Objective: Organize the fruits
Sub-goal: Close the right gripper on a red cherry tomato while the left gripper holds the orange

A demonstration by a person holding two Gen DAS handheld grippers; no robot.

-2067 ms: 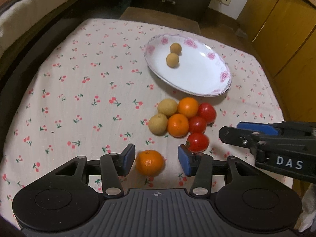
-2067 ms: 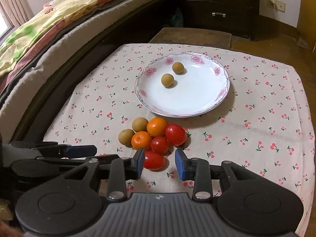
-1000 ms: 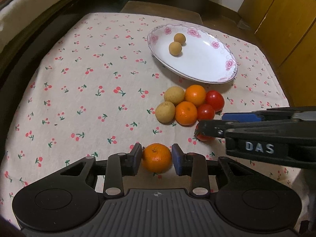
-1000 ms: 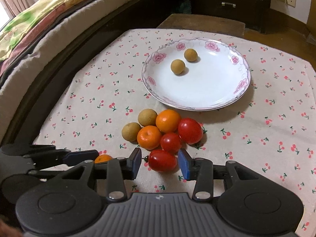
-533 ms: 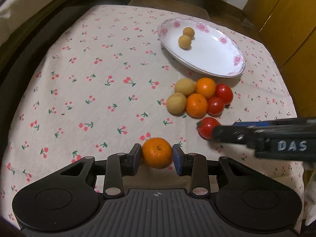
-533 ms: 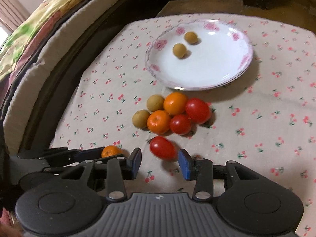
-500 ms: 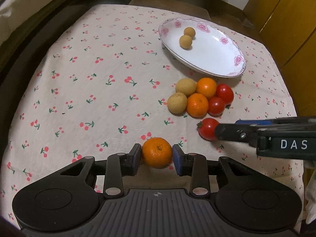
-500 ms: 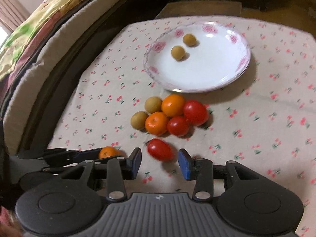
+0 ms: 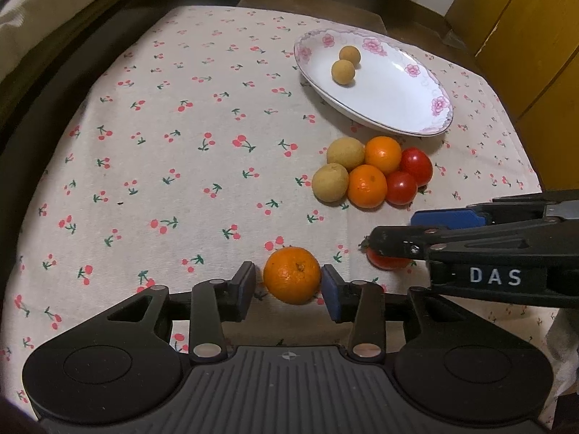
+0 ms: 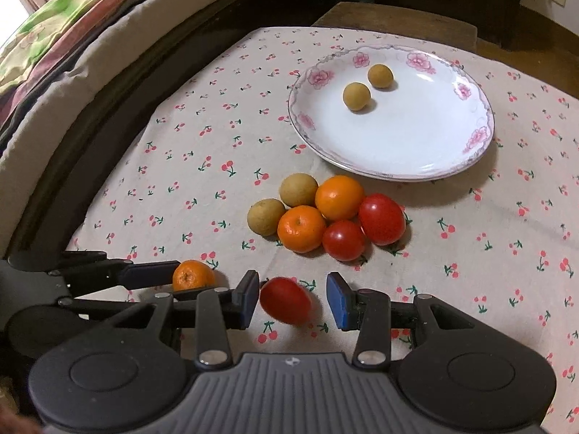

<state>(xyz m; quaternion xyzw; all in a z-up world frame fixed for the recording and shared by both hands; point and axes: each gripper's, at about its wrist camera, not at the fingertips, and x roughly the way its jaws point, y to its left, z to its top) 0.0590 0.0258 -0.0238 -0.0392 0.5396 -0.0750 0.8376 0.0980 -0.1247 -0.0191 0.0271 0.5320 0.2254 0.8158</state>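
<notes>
Tablecloth (image 9: pixel 181 152) printed with red cherries covers the table, its cream ground reaching nearly every edge of both wrist views. Toward the far side sits a white plate (image 9: pixel 398 108) with pink flowers on its rim, and two small tan longans (image 9: pixel 345 65) lie in it, touching. Just in front of the plate is a tight cluster of fruit (image 9: pixel 372 175) — two larger tan longans on the left, two mandarins in the middle, two cherry tomatoes on the right. Nearer the cameras, the left gripper (image 9: pixel 287 289) has a lone mandarin (image 9: pixel 291 275) between its blue pads; its jaws have just been opening, and a slim gap shows on each side of the fruit, which rests on the cloth. The right gripper (image 10: pixel 293 300) stands beside it with its jaws apart around an oval cherry tomato (image 10: pixel 286 300) — the tomato lies close to the left pad, clear of the right pad, and looks slightly blurred.
</notes>
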